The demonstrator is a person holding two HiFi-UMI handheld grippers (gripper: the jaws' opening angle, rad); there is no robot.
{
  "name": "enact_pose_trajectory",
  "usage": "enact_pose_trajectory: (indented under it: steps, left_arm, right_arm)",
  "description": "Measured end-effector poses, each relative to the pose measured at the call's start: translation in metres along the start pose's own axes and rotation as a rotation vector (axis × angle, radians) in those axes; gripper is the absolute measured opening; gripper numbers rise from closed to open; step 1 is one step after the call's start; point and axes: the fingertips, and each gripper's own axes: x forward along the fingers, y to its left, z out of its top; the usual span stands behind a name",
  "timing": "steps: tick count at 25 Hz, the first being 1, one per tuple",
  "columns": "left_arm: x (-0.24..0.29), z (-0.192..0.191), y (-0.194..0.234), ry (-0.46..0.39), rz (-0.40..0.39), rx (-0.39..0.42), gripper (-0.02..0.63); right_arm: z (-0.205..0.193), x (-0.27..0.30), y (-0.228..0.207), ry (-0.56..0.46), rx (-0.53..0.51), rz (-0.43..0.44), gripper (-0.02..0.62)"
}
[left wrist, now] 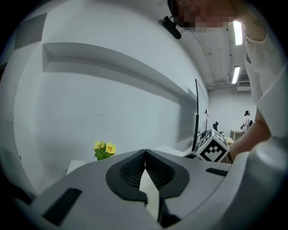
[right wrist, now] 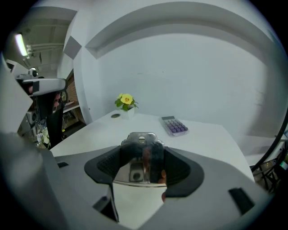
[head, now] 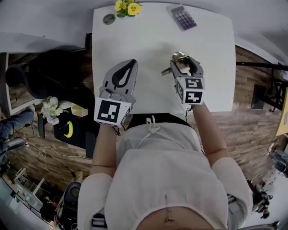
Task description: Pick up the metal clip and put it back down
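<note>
Looking down in the head view, the right hand-held gripper [head: 185,63] sits over the white counter [head: 211,54], right of centre and closer to the near edge than the far one. The metal clip [head: 179,55] is caught at its tips, with one shiny arm poking out toward the left side. The left hand-held gripper [head: 133,63] lies level with it nearer the left edge, well apart from the clip. A calculator [head: 183,18] rests by the far edge, and yellow flowers [head: 126,7] stand near the far left corner.

In the left gripper view, the left hand-held gripper [left wrist: 145,155] has its dark pads meeting at the tips, with nothing between them. The flowers [left wrist: 104,148] show beyond.

In the right gripper view, the right hand-held gripper [right wrist: 141,157] stands fairly wide, both pads pressed on the metal clip [right wrist: 141,141]. The clip's broad polished plate spans the gap crosswise, and its holed tab rises just past the fingertips. The calculator [right wrist: 174,126] and the flowers [right wrist: 126,101] lie farther along the counter [right wrist: 211,143].

Whether the clip is clear of the surface I cannot tell for certain. Since the right side has it, the set-down likely calls for a straight descent onto the bare counter beneath, then a release.
</note>
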Motion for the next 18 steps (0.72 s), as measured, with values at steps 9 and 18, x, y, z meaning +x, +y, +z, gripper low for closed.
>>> enact_pose_trajectory:
  steps: [9,18]
  left_arm:
    - [0.019,-0.04,0.01,0.113,-0.006,-0.049,0.018]
    - [0.018,-0.057,0.016,0.113,0.014,-0.076,0.018]
  right_arm:
    - [-0.047,0.048,0.002,0.154,0.005,0.035,0.293]
    - [-0.065,0.061,0.006,0.219,0.0,0.015,0.295]
